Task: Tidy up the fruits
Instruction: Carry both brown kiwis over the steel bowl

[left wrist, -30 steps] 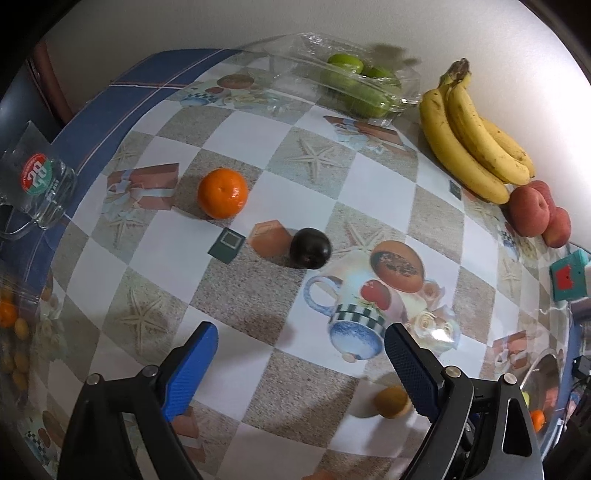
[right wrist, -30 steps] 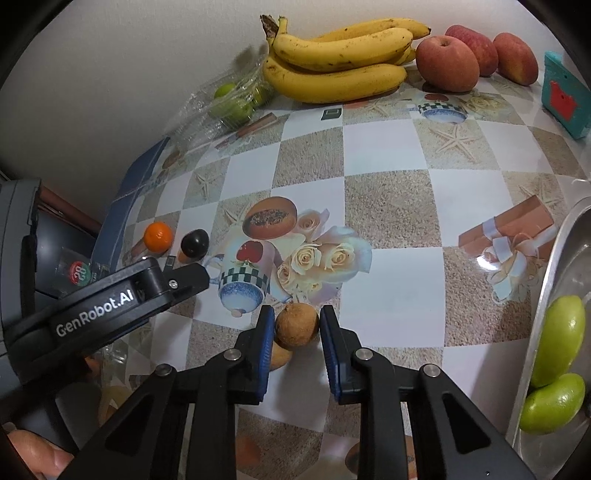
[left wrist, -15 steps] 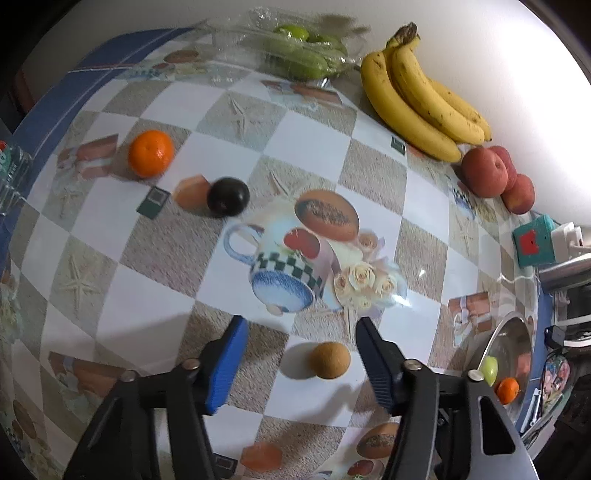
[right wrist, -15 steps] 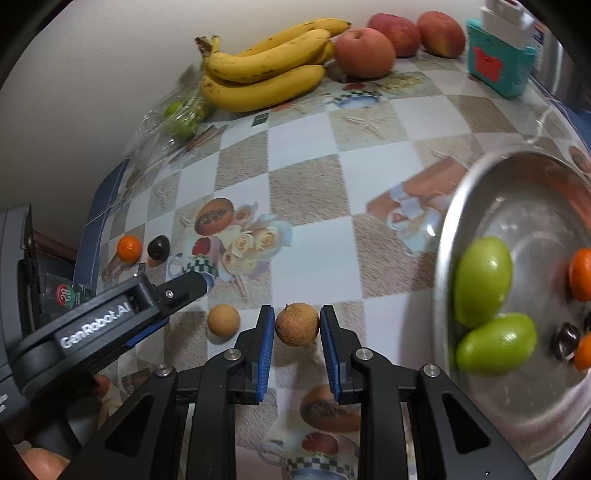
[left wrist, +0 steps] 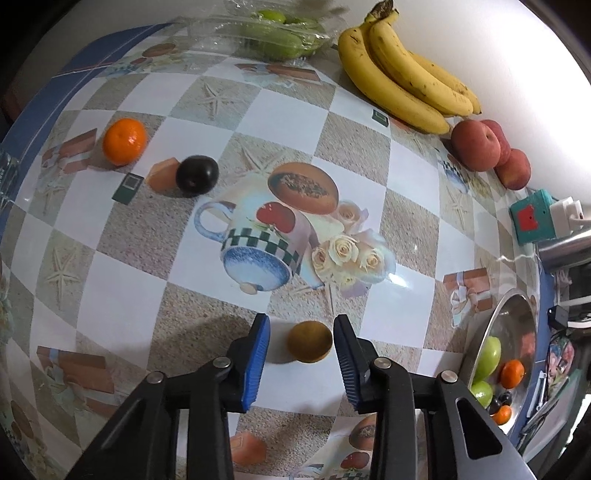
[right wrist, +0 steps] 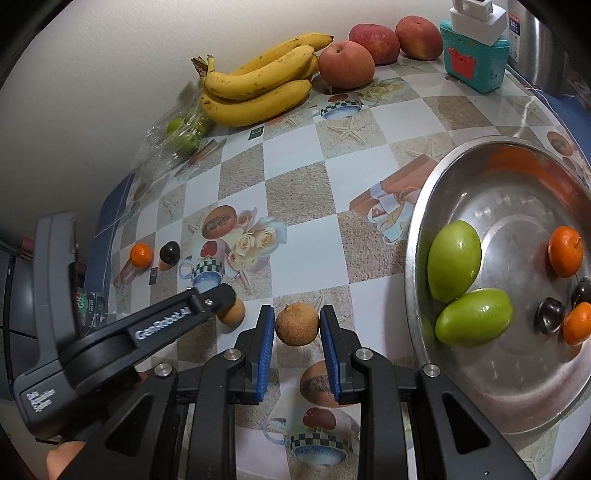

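My right gripper (right wrist: 297,330) is shut on a brown round fruit (right wrist: 297,324) and holds it above the table, left of the steel bowl (right wrist: 424,221). The bowl holds two green fruits (right wrist: 454,260), oranges (right wrist: 565,251) and dark plums (right wrist: 550,315). My left gripper (left wrist: 301,345) is open, its blue pads either side of a second brown fruit (left wrist: 309,341) lying on the table, not touching it. That fruit also shows in the right wrist view (right wrist: 232,312). An orange (left wrist: 125,141) and a dark plum (left wrist: 197,174) lie at the far left.
A banana bunch (left wrist: 402,85), red apples (left wrist: 476,146) and a clear bag of green fruit (left wrist: 273,31) line the wall. A teal box with a white plug (right wrist: 476,61) stands at the back right. The steel bowl also shows in the left wrist view (left wrist: 480,332).
My right gripper has carried its brown fruit to the right, closer to the bowl. My left gripper has moved in around the second brown fruit and its jaws have narrowed.
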`<control>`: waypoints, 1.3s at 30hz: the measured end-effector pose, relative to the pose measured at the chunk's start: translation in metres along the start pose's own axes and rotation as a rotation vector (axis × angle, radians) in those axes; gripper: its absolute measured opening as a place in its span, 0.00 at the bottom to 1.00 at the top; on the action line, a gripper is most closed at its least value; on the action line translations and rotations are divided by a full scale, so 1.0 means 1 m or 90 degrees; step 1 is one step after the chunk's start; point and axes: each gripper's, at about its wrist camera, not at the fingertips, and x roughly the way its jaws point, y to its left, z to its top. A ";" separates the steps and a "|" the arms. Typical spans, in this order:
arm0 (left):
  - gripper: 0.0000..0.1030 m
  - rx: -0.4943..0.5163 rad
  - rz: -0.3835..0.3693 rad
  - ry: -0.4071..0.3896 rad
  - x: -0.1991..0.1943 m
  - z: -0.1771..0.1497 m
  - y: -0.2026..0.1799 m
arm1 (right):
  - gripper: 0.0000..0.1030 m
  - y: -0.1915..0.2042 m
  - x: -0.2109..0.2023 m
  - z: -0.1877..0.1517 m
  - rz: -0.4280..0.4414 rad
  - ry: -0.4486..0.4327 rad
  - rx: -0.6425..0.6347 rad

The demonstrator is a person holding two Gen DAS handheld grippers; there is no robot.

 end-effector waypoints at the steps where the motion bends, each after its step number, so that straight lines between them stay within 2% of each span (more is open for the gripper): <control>1: 0.38 0.002 0.002 0.001 0.002 0.000 -0.002 | 0.25 0.000 -0.001 -0.001 0.001 -0.001 0.001; 3: 0.34 0.006 0.004 0.001 0.001 0.000 -0.002 | 0.25 0.000 -0.002 -0.001 0.002 -0.001 0.001; 9: 0.33 0.009 0.004 0.006 0.003 -0.002 -0.005 | 0.25 -0.001 -0.005 0.000 0.009 -0.001 0.000; 14: 0.28 0.011 0.006 0.005 0.004 -0.002 -0.007 | 0.25 -0.001 -0.008 0.002 0.015 -0.005 0.000; 26: 0.28 0.021 -0.003 -0.054 -0.030 0.002 -0.016 | 0.25 -0.009 -0.015 0.007 0.024 -0.016 0.016; 39: 0.28 0.075 -0.008 -0.113 -0.064 -0.007 -0.055 | 0.25 -0.058 -0.038 0.018 -0.048 -0.071 0.091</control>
